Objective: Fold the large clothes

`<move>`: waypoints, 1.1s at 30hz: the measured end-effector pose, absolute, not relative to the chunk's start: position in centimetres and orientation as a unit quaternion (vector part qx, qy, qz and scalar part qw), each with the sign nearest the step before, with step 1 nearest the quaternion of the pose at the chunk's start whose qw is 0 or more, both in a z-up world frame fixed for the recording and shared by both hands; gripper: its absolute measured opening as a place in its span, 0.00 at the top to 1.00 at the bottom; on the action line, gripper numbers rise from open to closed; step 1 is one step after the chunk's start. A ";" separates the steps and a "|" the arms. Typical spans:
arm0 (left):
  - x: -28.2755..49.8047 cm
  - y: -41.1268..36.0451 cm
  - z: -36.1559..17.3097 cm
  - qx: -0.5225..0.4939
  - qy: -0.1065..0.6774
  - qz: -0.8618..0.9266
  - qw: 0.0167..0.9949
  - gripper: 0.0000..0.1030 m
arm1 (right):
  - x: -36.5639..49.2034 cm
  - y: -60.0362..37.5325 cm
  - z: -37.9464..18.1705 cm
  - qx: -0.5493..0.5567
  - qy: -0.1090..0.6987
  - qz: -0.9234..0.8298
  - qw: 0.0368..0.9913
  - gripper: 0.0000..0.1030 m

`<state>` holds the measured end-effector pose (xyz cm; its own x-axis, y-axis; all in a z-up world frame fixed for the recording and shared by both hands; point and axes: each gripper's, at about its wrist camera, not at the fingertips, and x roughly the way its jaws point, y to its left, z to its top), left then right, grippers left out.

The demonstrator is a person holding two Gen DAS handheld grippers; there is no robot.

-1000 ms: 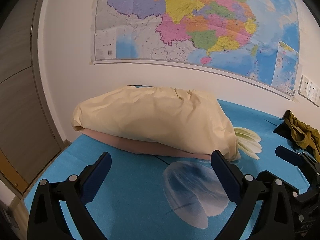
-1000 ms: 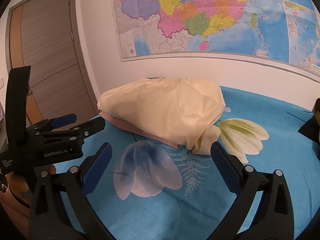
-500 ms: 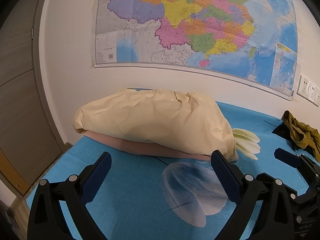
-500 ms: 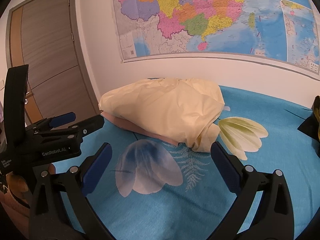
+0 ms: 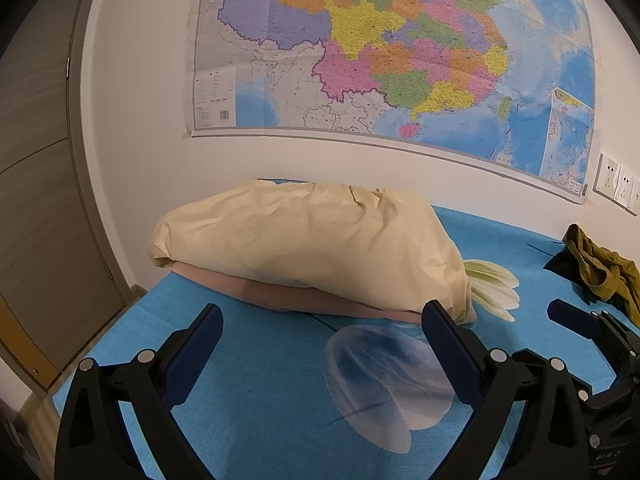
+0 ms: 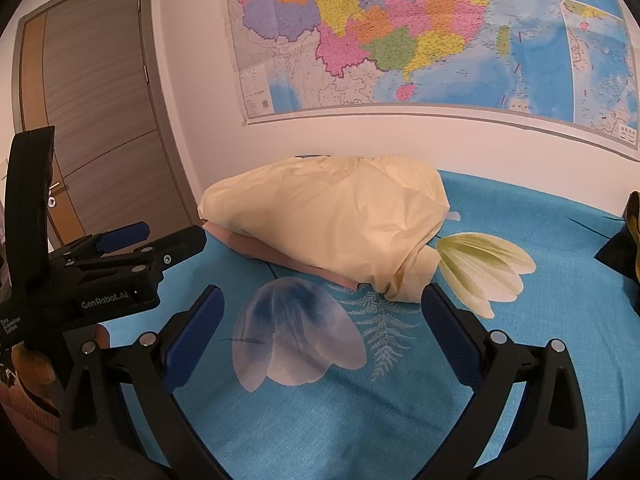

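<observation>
clothes: olive garment [image 5: 600,272] crumpled at far right of blue bedsheet [image 5: 260,400], well apart from both grippers | left gripper [image 5: 320,344]: jaws wide apart, empty | right gripper [image 6: 322,320]: jaws wide apart, empty | cream pillow [image 5: 312,248] on pink pillow [image 5: 280,294] near wall, under map [image 5: 380,40]

Olive garment [image 5: 600,270] lies crumpled on the bed's far side.

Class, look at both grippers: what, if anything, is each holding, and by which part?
Nothing. The left gripper and right gripper are both open and empty above the blue bedsheet.
</observation>
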<state>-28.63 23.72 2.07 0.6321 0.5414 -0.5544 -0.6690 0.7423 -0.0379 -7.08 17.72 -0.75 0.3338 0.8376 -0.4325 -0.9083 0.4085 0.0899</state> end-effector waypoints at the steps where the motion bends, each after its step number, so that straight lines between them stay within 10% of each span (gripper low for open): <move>1: -28.6 23.7 2.1 -0.120 0.265 0.338 0.895 0.07 | -7.1 17.7 -0.8 -0.084 0.210 0.537 0.812 0.06; 33: -28.4 23.7 1.7 -0.121 0.274 0.328 0.896 0.07 | -7.0 17.7 -1.0 -0.087 0.217 0.542 0.807 0.06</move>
<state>-28.38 23.68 1.66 0.6349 0.5215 -0.5701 -0.6543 0.7553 -0.0377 -7.04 17.69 -0.97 0.3191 0.8373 -0.4441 -0.9126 0.3979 0.0945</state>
